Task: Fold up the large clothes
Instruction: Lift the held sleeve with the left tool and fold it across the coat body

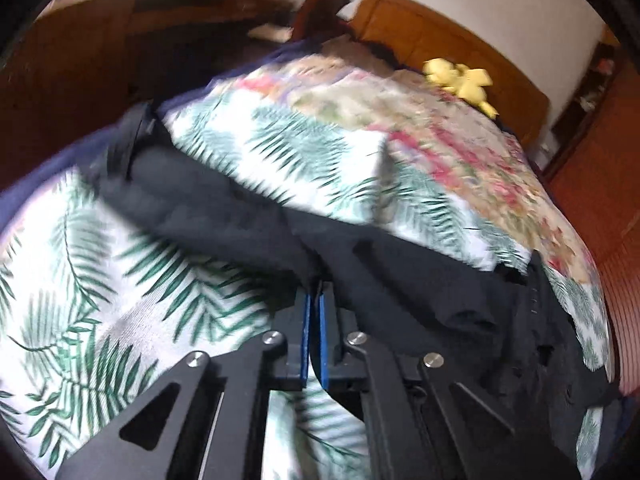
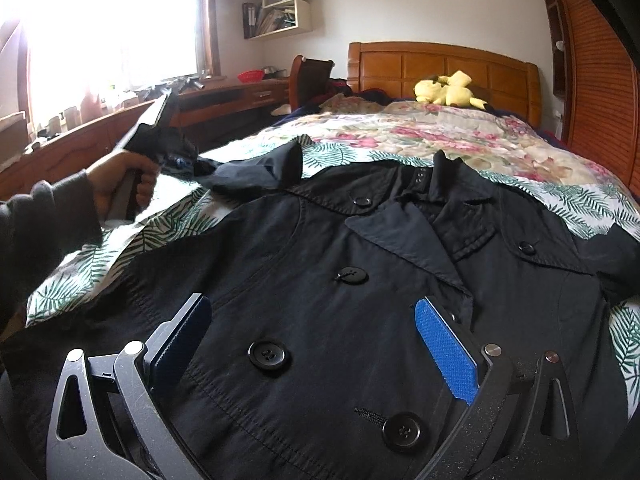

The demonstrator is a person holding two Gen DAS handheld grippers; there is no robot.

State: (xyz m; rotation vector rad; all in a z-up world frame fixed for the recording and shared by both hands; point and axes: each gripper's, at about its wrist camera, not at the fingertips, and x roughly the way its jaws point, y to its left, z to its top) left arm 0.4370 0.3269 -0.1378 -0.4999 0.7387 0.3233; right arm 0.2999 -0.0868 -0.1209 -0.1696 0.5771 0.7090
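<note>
A black double-breasted coat lies front-up on the bed, collar toward the headboard, buttons showing. My right gripper is open and empty, its blue pads spread just above the coat's chest. My left gripper is shut on the coat's left sleeve and holds its end up off the bed; it also shows in the right wrist view at the coat's left side, with the sleeve stretched out from the shoulder.
The bed has a palm-leaf sheet and a floral quilt. A yellow plush toy lies by the wooden headboard. A desk and a chair stand left; a slatted wardrobe stands right.
</note>
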